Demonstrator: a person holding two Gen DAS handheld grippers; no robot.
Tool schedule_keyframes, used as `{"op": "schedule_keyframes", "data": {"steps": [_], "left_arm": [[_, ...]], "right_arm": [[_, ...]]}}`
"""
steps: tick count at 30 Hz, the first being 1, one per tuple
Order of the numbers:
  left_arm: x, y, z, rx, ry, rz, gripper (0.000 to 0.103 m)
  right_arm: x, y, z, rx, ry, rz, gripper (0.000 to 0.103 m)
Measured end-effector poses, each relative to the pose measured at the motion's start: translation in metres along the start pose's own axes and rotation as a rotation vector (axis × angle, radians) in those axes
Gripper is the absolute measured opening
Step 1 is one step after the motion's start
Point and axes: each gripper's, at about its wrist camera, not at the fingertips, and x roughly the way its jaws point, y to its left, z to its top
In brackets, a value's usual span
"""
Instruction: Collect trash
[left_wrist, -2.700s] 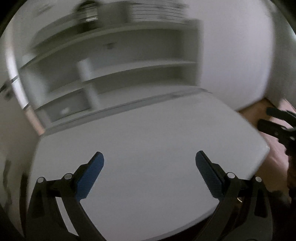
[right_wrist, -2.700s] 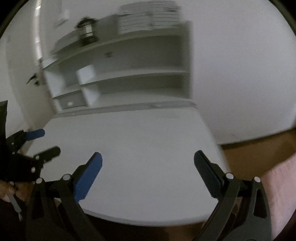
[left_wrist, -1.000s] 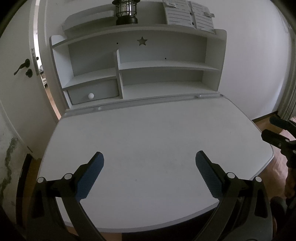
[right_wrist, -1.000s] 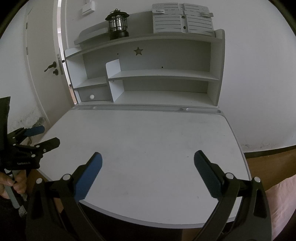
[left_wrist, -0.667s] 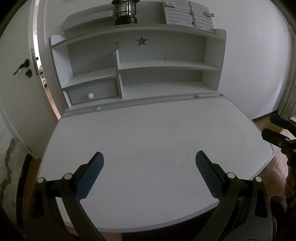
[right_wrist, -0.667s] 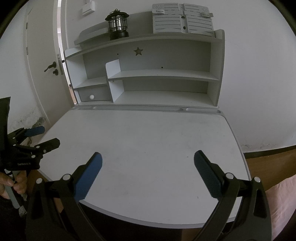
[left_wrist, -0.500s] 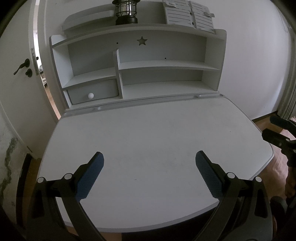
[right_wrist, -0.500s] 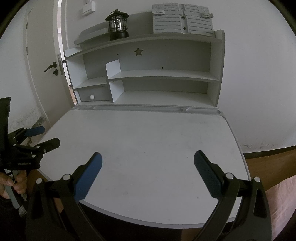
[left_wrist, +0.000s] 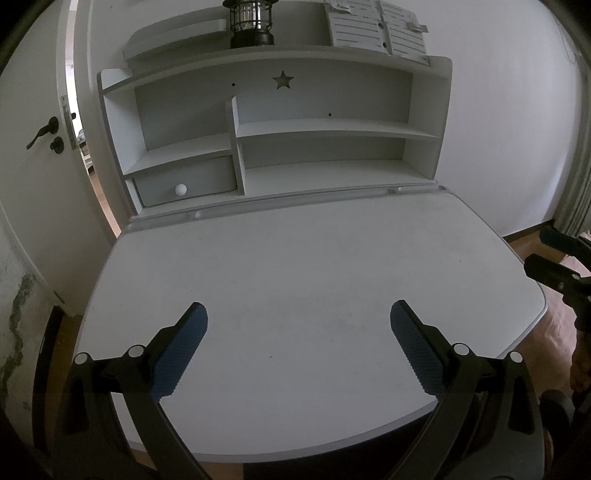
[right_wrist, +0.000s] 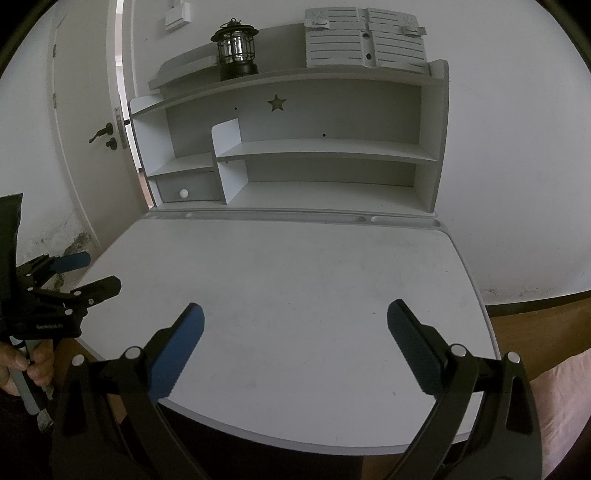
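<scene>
A white desk top (left_wrist: 295, 266) fills both views, and I see no trash on it. My left gripper (left_wrist: 297, 317) hovers over the desk's near edge, open wide, with nothing between its blue pads (left_wrist: 181, 347). My right gripper (right_wrist: 295, 314) hovers the same way over the desk top (right_wrist: 295, 273), also open and empty. The right wrist view shows the left gripper (right_wrist: 88, 275) off the desk's left edge with a hand (right_wrist: 33, 365) on its grip. In the left wrist view the right gripper (left_wrist: 535, 248) sits off the desk's right corner.
A white shelf hutch (left_wrist: 280, 147) stands at the back of the desk with a small drawer (left_wrist: 184, 182). A black lantern (right_wrist: 236, 51) and a slatted white stand (right_wrist: 365, 40) sit on top of it. A door (right_wrist: 85, 129) is at left, wooden floor (right_wrist: 535, 325) at right.
The blurred, swinging views of 2.7 s ago have settled. Over the last second both grippers have held still and stayed open.
</scene>
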Motion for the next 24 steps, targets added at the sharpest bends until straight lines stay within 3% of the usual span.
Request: {"op": "schedule_keyframes", "data": {"steps": [24], "left_arm": [[0.0010,0.0030,-0.0012,-0.006,0.005,0.006,0.096]], "right_arm": [[-0.0001,0.0012,0.0003,0.000,-0.001,-0.004,0.096]]}}
